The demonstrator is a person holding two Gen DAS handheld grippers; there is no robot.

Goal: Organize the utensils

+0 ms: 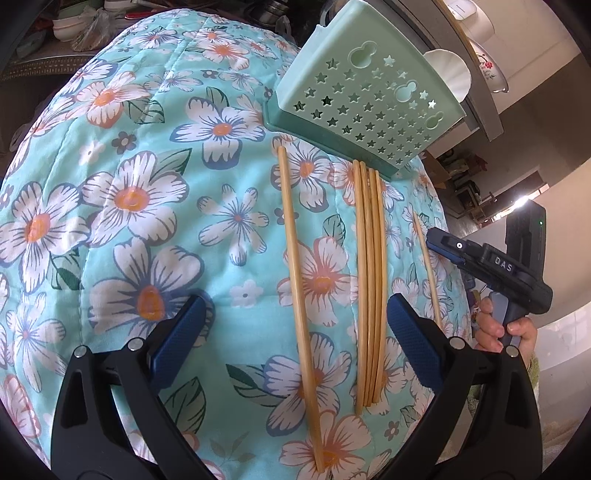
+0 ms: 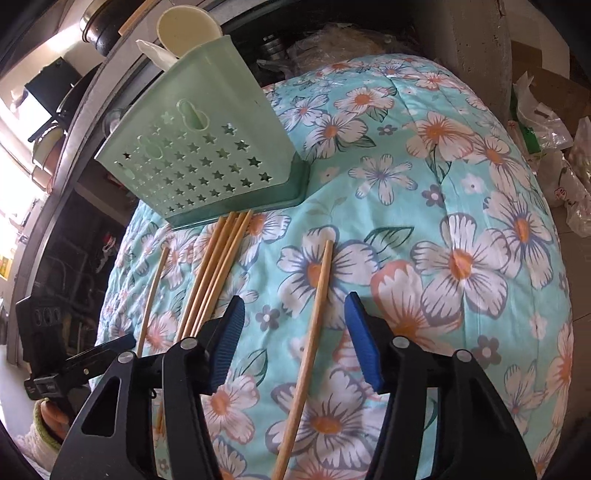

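Floral quilt (image 1: 129,192) broad and bare to one side, green star-cut holder (image 1: 354,99) at its far edge, chopstick bundle (image 1: 369,288) touching the holder's base, lone chopstick (image 2: 314,332) between the right gripper (image 2: 293,339) pads — gaps either side, unpinched, left gripper (image 1: 295,339) spread wide above single stick and bundle, thin stick (image 1: 426,262) near the quilt's side edge.

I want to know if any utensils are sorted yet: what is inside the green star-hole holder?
Above the rim of the green holder a cream spoon-like piece and a white piece stick out. Its lower inside is hidden by the walls. The chopsticks lie outside on the floral cloth.
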